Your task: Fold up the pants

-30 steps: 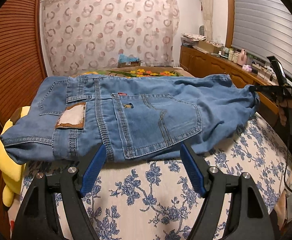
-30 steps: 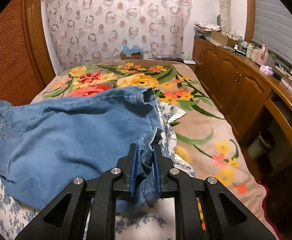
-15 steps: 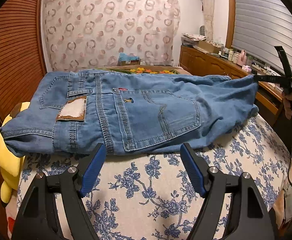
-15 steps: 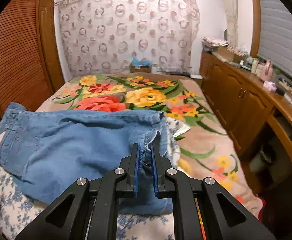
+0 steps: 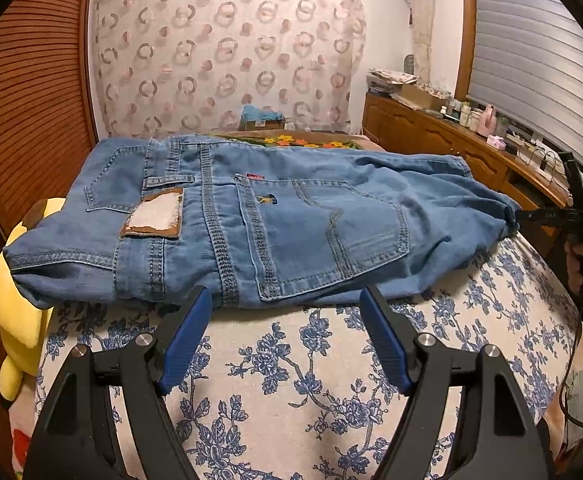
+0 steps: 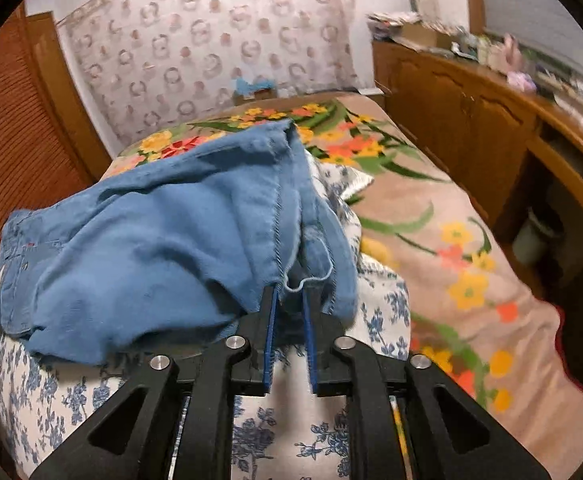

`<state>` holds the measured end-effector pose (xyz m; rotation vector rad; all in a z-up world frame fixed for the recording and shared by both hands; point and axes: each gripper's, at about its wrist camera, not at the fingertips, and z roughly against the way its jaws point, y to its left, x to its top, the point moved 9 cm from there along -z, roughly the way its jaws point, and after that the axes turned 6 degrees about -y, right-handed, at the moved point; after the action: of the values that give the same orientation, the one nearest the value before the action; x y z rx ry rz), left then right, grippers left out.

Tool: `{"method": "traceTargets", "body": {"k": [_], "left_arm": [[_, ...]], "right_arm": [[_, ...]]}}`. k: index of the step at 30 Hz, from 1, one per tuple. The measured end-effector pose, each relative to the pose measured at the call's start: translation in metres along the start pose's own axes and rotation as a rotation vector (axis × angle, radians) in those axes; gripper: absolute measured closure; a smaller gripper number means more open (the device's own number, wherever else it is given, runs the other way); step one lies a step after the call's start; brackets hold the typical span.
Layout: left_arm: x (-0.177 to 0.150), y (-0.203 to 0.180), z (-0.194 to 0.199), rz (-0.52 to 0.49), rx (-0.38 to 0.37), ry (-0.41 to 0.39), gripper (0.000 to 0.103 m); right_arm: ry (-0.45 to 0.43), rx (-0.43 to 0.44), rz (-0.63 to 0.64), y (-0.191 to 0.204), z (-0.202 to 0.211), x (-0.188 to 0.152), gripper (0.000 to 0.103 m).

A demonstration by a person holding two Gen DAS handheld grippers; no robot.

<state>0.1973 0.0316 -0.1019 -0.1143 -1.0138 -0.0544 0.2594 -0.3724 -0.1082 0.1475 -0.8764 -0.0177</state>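
Observation:
Blue denim pants (image 5: pixel 275 216) lie folded on a white cloth with blue flowers (image 5: pixel 291 380), back pockets and a leather patch facing up. My left gripper (image 5: pixel 285 304) is open and empty, its blue pads just in front of the waist edge. In the right wrist view the leg end of the pants (image 6: pixel 195 240) is bunched up. My right gripper (image 6: pixel 291 300) is narrowly shut on the pants' hem edge, with a loose thread hanging across the pads. The right gripper also shows in the left wrist view (image 5: pixel 531 216) at the pants' right end.
A yellow plush toy (image 5: pixel 15 292) lies at the left of the pants. A floral blanket (image 6: pixel 431 208) covers the bed beyond. Wooden cabinets (image 6: pixel 491 120) with clutter on top run along the right. A wooden slatted door (image 5: pixel 27 100) stands at the left.
My right gripper has lowered the hem and pushed it toward the waist, so the leg end has bunched up. My left gripper stays open by the waist.

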Motion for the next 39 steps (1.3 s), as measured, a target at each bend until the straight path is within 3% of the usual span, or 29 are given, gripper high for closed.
{"method": "traceTargets", "body": {"k": [2, 4, 15, 23, 34, 39], "left_arm": [[-0.001, -0.001, 0.000, -0.004, -0.001, 0.001, 0.026], [-0.002, -0.001, -0.001, -0.005, -0.002, 0.003, 0.026], [-0.002, 0.001, -0.004, 0.000, 0.006, 0.009, 0.026], [-0.002, 0.002, -0.004, 0.003, 0.007, 0.009, 0.026], [0.012, 0.048, -0.002, 0.043, 0.082, -0.015, 0.026], [0.015, 0.078, -0.006, 0.055, 0.123, -0.006, 0.029]], "right_arm": [[0.004, -0.014, -0.025, -0.008, -0.001, -0.002, 0.064], [0.007, -0.027, -0.040, -0.013, 0.001, -0.001, 0.059], [0.016, 0.079, -0.123, 0.003, -0.003, -0.003, 0.050], [0.001, 0.098, -0.194, -0.004, -0.019, 0.003, 0.043], [-0.032, 0.048, -0.231, 0.002, -0.041, 0.004, 0.039], [-0.042, 0.028, -0.186, 0.005, -0.041, 0.002, 0.039]]}}
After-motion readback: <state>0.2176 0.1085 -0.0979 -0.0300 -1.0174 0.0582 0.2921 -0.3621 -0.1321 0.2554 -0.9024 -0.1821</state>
